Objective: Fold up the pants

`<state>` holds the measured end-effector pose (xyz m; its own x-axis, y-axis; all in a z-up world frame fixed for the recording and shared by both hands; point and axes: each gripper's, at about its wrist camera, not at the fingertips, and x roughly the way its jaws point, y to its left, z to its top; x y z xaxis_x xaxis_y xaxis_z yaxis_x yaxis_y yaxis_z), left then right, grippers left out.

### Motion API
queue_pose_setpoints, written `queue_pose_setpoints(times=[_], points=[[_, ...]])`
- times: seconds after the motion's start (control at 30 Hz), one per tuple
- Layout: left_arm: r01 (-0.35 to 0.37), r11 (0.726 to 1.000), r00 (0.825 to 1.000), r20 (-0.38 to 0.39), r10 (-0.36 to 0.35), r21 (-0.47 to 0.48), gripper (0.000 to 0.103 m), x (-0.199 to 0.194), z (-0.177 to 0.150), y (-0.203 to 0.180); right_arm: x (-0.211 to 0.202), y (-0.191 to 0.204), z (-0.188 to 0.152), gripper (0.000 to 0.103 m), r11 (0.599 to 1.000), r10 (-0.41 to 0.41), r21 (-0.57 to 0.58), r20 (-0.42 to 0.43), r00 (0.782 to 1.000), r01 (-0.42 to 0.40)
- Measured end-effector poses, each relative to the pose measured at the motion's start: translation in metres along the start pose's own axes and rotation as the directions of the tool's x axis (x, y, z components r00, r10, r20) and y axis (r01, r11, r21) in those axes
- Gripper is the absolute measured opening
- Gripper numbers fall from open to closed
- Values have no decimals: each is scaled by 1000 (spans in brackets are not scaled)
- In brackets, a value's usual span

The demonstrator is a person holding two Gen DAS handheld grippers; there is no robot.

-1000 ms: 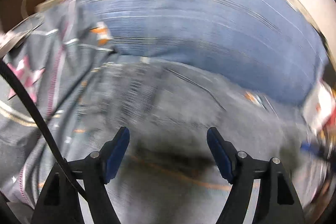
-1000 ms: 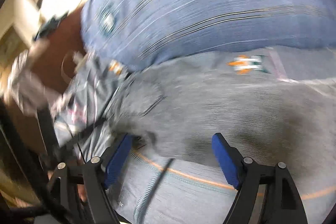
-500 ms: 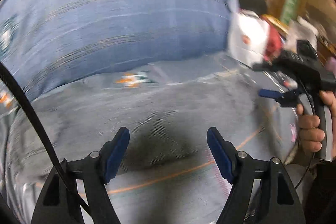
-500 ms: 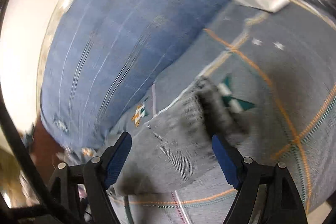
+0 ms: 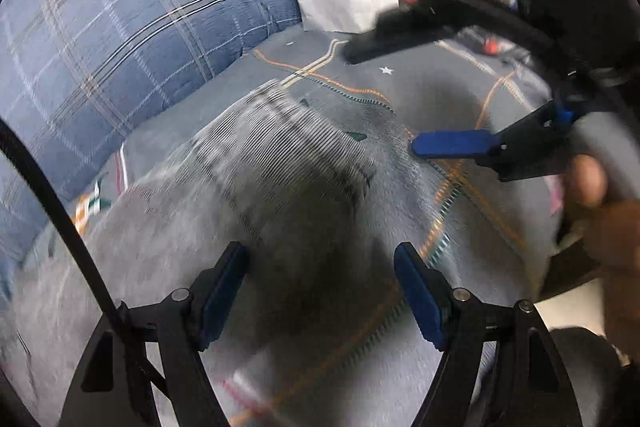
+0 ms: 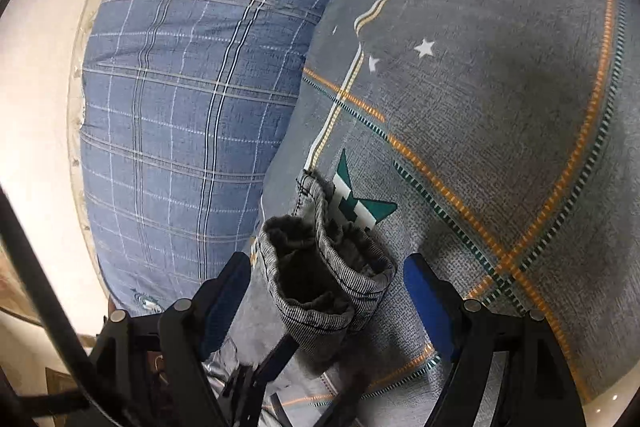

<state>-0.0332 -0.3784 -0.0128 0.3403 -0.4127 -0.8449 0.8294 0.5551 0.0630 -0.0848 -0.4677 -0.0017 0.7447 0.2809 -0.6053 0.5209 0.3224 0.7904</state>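
Right wrist view: pants (image 6: 320,283) cuffs lie between the wide-open, empty right hand-held gripper (image 6: 326,291); bedspread (image 6: 500,87) beyond.

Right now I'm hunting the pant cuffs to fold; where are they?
In the right wrist view, the pant cuffs lie low centre between the open right tongs, on the grey bedspread beside the blue plaid pillow.

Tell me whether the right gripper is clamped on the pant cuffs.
No: in the right wrist view the right gripper stands open, its blue pads apart on either side of the grey pants cuffs.
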Motion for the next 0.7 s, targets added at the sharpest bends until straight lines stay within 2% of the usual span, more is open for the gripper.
queue_pose_setpoints(times=[0.07, 0.13, 0.17, 0.2, 0.23, 0.3, 0.4, 0.47, 0.63, 0.7], points=[[-56, 998, 998, -32, 57, 25, 75, 16, 6, -5, 3, 3, -1, 82, 1000, 7, -6, -10, 1000, -7], [-95, 995, 994, -53, 96, 24, 53, 29, 7, -1, 7, 1, 0, 82, 1000, 13, -4, -9, 1000, -13], [-77, 997, 996, -36, 77, -7, 48, 27, 7, 4, 7, 1, 0, 82, 1000, 19, 0, -12, 1000, -19], [-52, 998, 998, -26, 51, -45, 34, 24, 7, 12, 8, 0, 1, 82, 1000, 26, 3, -15, 1000, -26], [-18, 996, 1000, -18, 17, -90, 29, 19, 8, 21, 12, 0, 2, 82, 999, 36, 9, -21, 999, -35], [77, 978, 997, 20, -74, -194, 25, 8, 7, 42, 17, 0, 3, 82, 998, 67, 14, -36, 997, -67], [228, 902, 974, 78, -214, -367, 22, -5, 3, 75, 27, 6, 1, 82, 993, 114, 3, -81, 990, -115], [285, 857, 958, 98, -270, -429, 22, -8, 2, 91, 37, 8, -1, 82, 991, 135, 11, -116, 984, -135], [314, 847, 949, 108, -297, -429, 23, -11, 0, 90, 59, 13, -4, 82, 983, 181, 38, -180, 967, -178], [344, 820, 937, 105, -334, -457, 26, -10, 0, 93, 64, 13, -6, 82, 987, 161, 43, -185, 969, -156]])
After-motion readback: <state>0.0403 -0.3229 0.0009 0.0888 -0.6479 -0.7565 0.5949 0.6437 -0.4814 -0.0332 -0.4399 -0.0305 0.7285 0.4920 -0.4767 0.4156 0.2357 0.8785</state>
